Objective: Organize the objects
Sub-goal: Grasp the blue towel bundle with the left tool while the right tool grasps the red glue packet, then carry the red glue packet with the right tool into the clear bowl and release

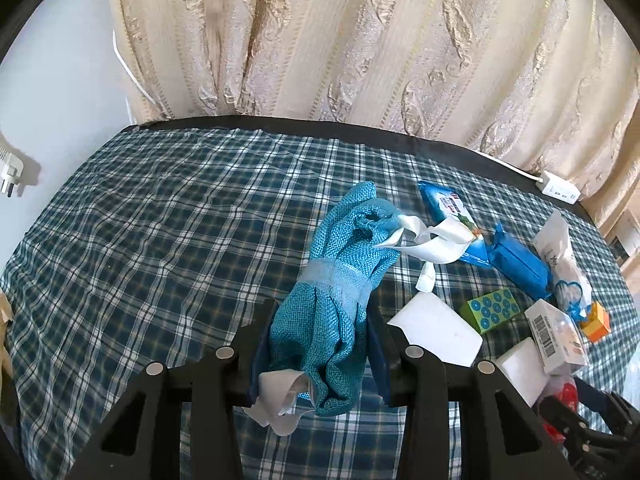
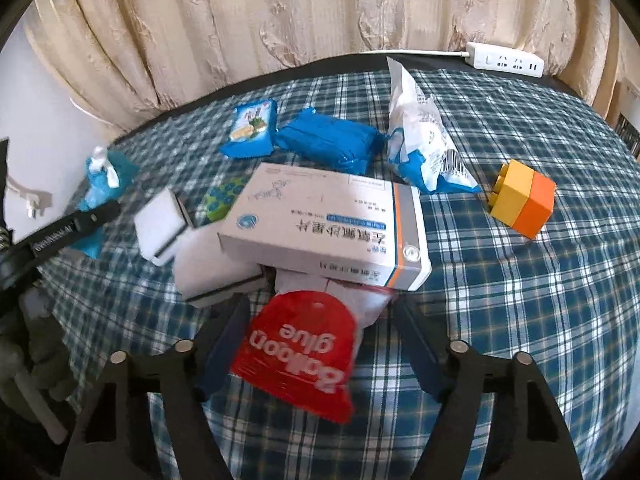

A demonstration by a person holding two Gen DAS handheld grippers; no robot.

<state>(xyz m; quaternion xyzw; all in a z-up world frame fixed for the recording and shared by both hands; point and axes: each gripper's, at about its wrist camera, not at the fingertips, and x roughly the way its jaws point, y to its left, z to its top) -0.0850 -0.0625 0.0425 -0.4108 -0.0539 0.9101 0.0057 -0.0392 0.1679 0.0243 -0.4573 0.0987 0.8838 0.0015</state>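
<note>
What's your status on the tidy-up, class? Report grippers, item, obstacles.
Left gripper shut on blue mesh bag. Right gripper open around red glue packet. White medicine box overlaps packet's far end.

Worktop cloth [image 1: 160,240] is a dark teal and white plaid. The woven pouch [image 1: 336,280] is bright turquoise with a white ribbon [image 1: 436,240]. The glue packet [image 2: 296,352] is red with white lettering, and the medicine box [image 2: 328,224] above it is white with an orange and grey stripe. Toy block [image 2: 524,204] is half yellow, half orange. The small block [image 1: 490,304] is lime green with blue dots. Curtain [image 1: 360,40] is cream with a raised leafy pattern.
</note>
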